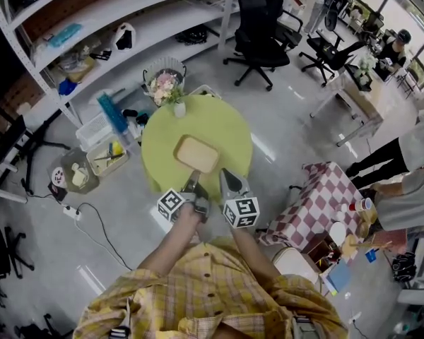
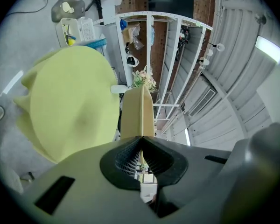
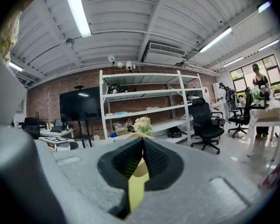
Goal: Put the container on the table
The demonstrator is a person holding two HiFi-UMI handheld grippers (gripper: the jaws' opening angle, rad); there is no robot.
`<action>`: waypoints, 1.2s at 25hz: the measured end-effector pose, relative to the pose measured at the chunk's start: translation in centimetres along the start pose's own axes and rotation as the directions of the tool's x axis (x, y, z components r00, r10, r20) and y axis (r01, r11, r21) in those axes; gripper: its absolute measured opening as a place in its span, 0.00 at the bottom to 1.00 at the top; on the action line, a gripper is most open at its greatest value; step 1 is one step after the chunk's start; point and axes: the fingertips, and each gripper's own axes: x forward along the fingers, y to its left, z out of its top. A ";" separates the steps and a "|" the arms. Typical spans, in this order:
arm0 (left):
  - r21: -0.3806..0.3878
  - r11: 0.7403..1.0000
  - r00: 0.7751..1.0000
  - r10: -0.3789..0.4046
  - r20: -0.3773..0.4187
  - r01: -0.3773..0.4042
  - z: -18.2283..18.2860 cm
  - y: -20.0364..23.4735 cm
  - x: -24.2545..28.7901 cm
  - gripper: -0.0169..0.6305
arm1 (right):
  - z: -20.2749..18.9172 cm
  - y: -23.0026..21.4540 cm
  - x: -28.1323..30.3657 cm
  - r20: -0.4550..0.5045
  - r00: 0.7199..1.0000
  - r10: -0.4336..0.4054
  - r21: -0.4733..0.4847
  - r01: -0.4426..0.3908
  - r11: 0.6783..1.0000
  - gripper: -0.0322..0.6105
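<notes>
A shallow tan rectangular container (image 1: 196, 154) sits over the middle of the round table with the yellow-green cloth (image 1: 230, 129); whether it touches the cloth I cannot tell. My left gripper (image 1: 193, 177) is shut on its near edge. In the left gripper view the container (image 2: 136, 111) runs edge-on straight out from the closed jaws of the left gripper (image 2: 141, 138), beside the cloth (image 2: 70, 101). My right gripper (image 1: 225, 174) grips the near right corner. In the right gripper view, tan container rim (image 3: 141, 168) shows between the closed pads of the right gripper (image 3: 143, 139).
A white vase with flowers (image 1: 179, 109) stands on the table's far edge, with a flower basket (image 1: 164, 73) behind it. Plastic crates (image 1: 102, 136) and white shelving (image 1: 127, 13) are at the left. Office chairs (image 1: 261, 27) stand beyond, and a checked table (image 1: 318, 203) at the right.
</notes>
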 end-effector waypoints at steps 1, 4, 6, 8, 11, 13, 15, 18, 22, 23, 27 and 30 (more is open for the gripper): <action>-0.003 1.000 1.000 0.007 -0.001 -0.007 0.0 0.2 0.2 0.06 | 0.0 -0.2 0.3 -0.001 1.000 -0.002 0.002 0.002 1.000 0.05; -0.008 1.000 1.000 0.024 0.002 -0.024 0.1 1.0 0.8 0.06 | -0.3 -0.9 0.9 -0.006 1.000 -0.002 0.010 0.002 1.000 0.05; -0.002 1.000 1.000 0.025 0.010 -0.025 0.3 1.0 1.4 0.06 | -0.5 -1.5 1.3 -0.009 1.000 0.005 0.014 -0.005 1.000 0.05; 0.004 1.000 0.999 0.026 0.020 -0.026 0.4 0.9 2.1 0.06 | -0.4 -2.0 1.8 -0.012 1.000 0.016 0.015 -0.016 1.000 0.05; 0.014 0.999 0.999 0.036 0.032 -0.036 0.5 1.3 3.1 0.06 | -0.3 -2.9 2.4 -0.012 1.000 0.026 0.016 -0.025 1.000 0.05; 0.018 0.999 0.999 0.038 0.035 -0.039 0.2 1.4 3.6 0.06 | -0.5 -3.5 2.4 -0.014 0.999 0.029 0.015 -0.029 0.999 0.05; 0.017 0.999 0.998 0.040 0.041 -0.040 -0.2 1.6 4.0 0.06 | -0.9 -4.0 2.5 -0.023 0.999 0.039 0.006 -0.039 0.999 0.05; 0.015 0.999 0.997 0.049 0.052 -0.049 -0.6 2.1 4.6 0.06 | -1.2 -4.9 2.8 -0.029 0.998 0.057 0.006 -0.057 0.998 0.05; 0.024 0.998 0.996 0.065 0.058 -0.066 -1.0 2.5 5.4 0.06 | -1.3 -5.7 3.1 -0.030 0.997 0.077 0.008 -0.077 0.997 0.05; 0.023 0.997 0.996 0.069 0.063 -0.071 -1.0 2.7 5.6 0.06 | -1.3 -5.8 3.1 -0.030 0.996 0.084 0.008 -0.083 0.996 0.05; 0.037 0.995 0.993 0.085 0.083 -0.088 -0.6 3.7 6.5 0.06 | -1.4 -6.7 3.3 -0.033 0.995 0.091 0.003 -0.091 0.996 0.05; 0.028 0.994 0.990 0.099 0.095 -0.102 -0.9 4.6 6.7 0.06 | -2.0 -7.6 3.0 -0.044 0.995 0.091 0.013 -0.090 0.996 0.05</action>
